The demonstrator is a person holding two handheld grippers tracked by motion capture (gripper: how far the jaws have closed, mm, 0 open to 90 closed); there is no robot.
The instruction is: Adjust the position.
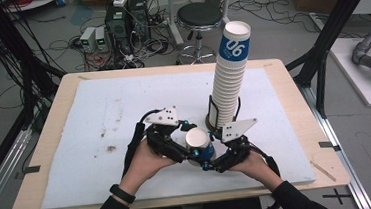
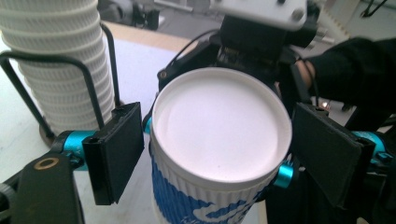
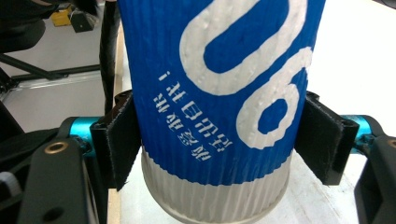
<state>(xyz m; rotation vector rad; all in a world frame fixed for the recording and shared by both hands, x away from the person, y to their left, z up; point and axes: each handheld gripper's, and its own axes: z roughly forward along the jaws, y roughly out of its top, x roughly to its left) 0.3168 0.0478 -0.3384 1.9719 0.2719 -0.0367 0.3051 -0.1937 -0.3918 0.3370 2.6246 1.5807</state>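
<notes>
A blue-and-white ribbed paper cup (image 1: 198, 142) is held just above the white mat, its flat white end facing up. My right gripper (image 1: 212, 158) comes in from the right. In the right gripper view its pads press both sides of the cup's blue band (image 3: 219, 93), so the right gripper (image 3: 217, 140) is shut on it. My left gripper (image 1: 185, 152) reaches in from the left. Its jaws (image 2: 217, 149) stand either side of the cup's white end (image 2: 219, 126) with a small gap, open. Behind stands a tall stack of the same cups (image 1: 229, 81) (image 2: 60, 70) in a black wire holder.
A white foam mat (image 1: 99, 121) covers most of the wooden table (image 1: 46, 145). On the floor behind are a black stool (image 1: 199, 18), electronics boxes and cables (image 1: 122, 24). Black frame posts (image 1: 328, 38) rise at the right.
</notes>
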